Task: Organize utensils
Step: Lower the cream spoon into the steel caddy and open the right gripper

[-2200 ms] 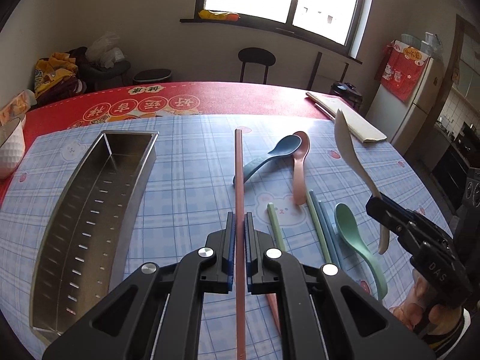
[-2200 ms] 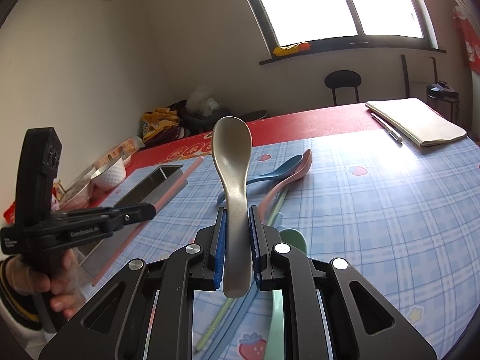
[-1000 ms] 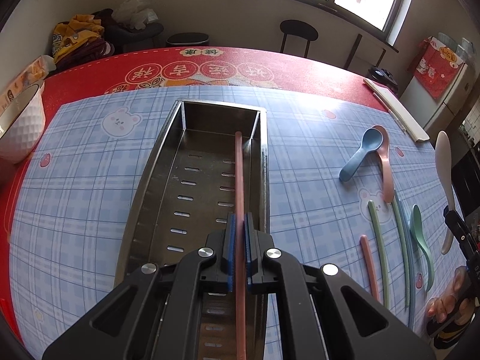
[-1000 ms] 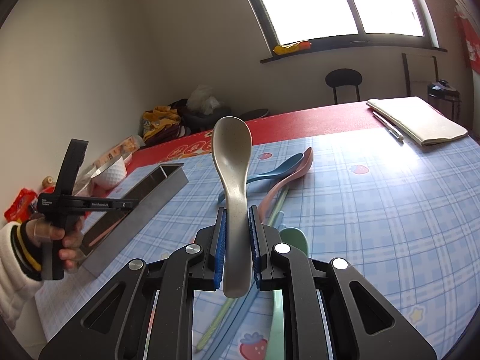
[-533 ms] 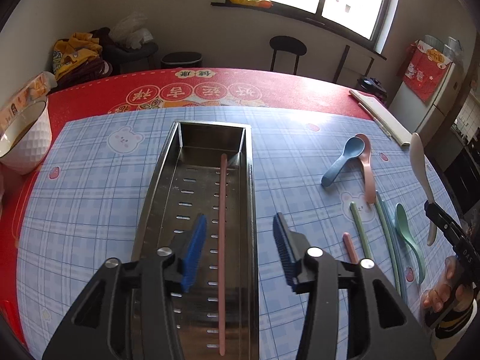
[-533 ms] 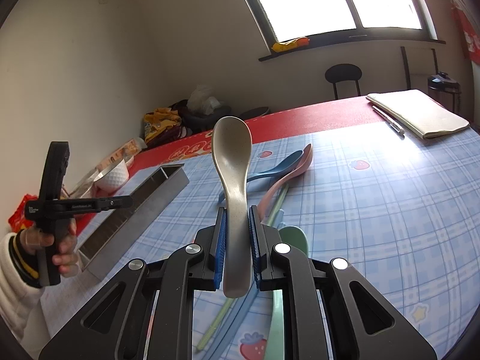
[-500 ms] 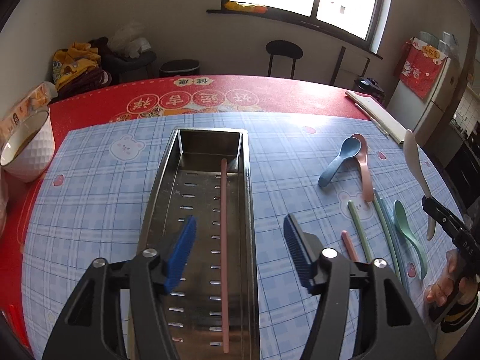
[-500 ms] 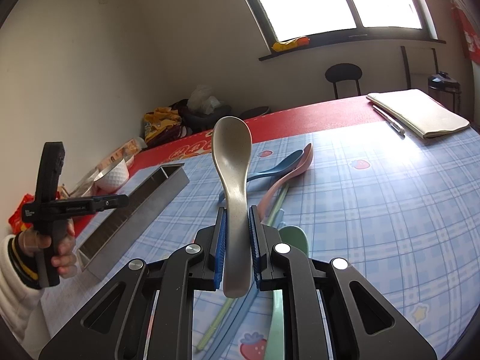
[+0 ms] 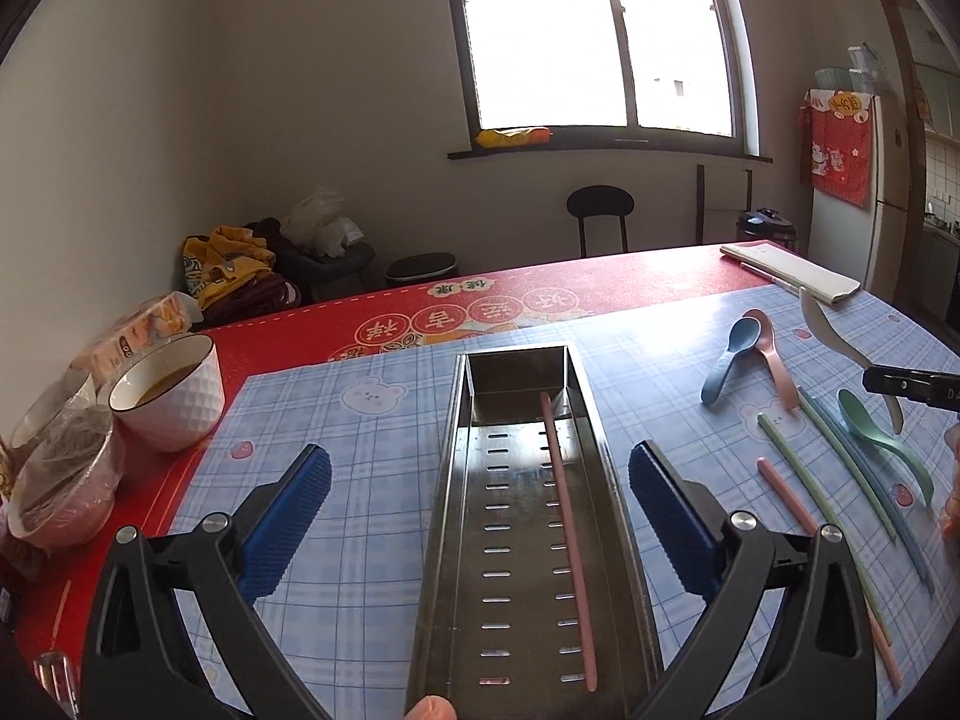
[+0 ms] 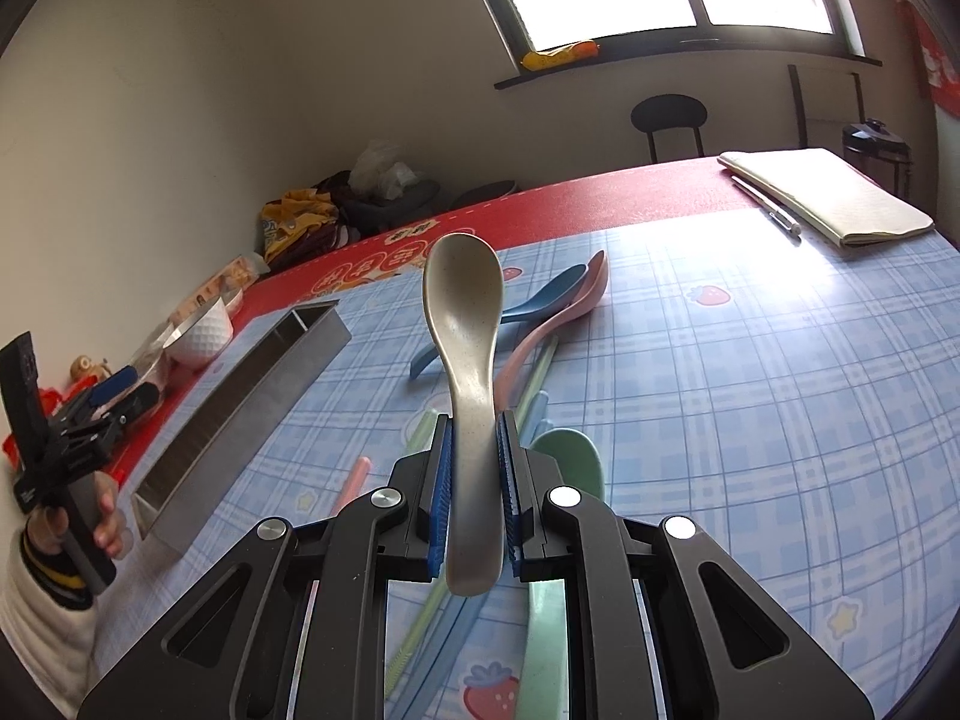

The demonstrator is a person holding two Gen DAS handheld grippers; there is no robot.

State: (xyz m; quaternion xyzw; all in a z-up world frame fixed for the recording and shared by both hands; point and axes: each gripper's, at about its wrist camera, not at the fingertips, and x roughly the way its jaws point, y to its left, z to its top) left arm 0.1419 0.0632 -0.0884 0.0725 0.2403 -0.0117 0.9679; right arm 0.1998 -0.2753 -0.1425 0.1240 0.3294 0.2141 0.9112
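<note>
A long steel tray (image 9: 449,480) lies lengthwise on the checked cloth, and one pink chopstick (image 9: 567,540) rests inside it. My left gripper (image 9: 479,455) hovers above the tray's near end; its jaws are opening and stand wide, with nothing pressed between the pads. My right gripper (image 10: 474,420) is shut on the handle of a beige spoon (image 10: 465,312), held bowl-up above the table. To the right of the tray lie a blue spoon (image 9: 729,354), a pink spoon (image 9: 774,360), a green spoon (image 9: 870,432), green chopsticks (image 9: 804,474) and another pink chopstick (image 9: 786,495).
A white bowl (image 9: 168,390) and plastic-wrapped bowls (image 9: 60,480) stand at the table's left edge. A folded cloth (image 9: 792,273) with a pen beside it lies at the far right. A fingertip (image 9: 429,708) shows at the bottom edge, near the tray's near end.
The left gripper let go of the pink chopstick, which now lies in the tray. Its jaws spread wide, and it drew back and tilted up. The right gripper stayed put with the spoon.
</note>
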